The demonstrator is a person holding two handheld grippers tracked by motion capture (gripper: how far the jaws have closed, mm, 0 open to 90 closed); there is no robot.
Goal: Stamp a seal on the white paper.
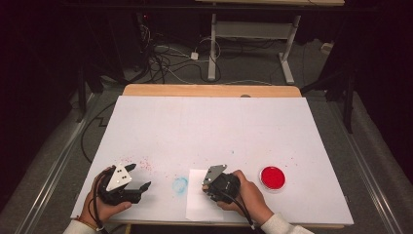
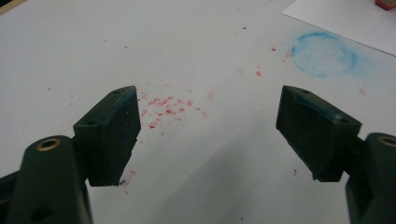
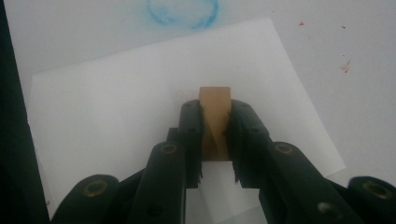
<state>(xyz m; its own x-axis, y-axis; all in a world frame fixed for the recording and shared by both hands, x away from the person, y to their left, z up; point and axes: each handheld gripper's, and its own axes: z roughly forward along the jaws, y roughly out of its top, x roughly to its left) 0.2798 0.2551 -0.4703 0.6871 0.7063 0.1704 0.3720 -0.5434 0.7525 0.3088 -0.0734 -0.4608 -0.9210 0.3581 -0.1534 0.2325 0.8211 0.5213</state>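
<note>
Here we see a white table (image 1: 209, 126) on a grey floor with tangled cables (image 1: 165, 58) beyond its far edge. Taking the paper sheet (image 1: 197, 204) near the front edge as landmark: a blue ring smudge (image 1: 180, 184) lies just left of it, red specks (image 2: 163, 109) farther left, a red dish (image 1: 272, 178) well right. Over the sheet, our right gripper (image 3: 215, 133) clamps a tan wooden block (image 3: 215, 112). Left of it, our left gripper (image 2: 210, 135) gapes wide, empty. The table's far half lies open
</note>
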